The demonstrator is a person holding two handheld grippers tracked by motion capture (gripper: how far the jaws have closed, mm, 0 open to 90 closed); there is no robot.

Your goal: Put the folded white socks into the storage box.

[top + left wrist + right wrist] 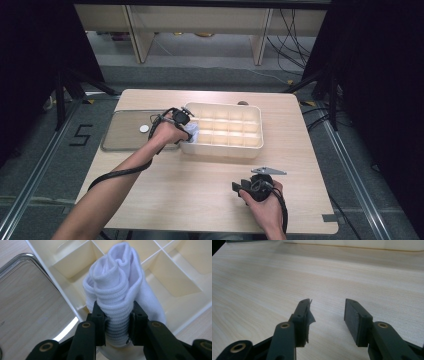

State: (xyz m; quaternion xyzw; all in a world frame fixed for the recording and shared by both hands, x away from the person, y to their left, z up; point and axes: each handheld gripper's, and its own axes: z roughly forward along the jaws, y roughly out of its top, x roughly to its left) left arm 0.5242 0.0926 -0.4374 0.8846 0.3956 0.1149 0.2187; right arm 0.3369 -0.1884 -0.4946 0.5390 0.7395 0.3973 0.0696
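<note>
Left gripper [117, 322] fingers clamp a rolled white sock [117, 290] over the divided box's [252, 131] near-left cell; right gripper [327, 320] fingers apart, idle. Recommend lowering fully inside before release.

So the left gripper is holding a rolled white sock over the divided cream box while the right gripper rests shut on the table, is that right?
Not quite: the right gripper is open, with nothing between its jaws, as the right gripper view shows. The rest holds: the left gripper clamps the rolled white sock over the divided cream box.
</note>
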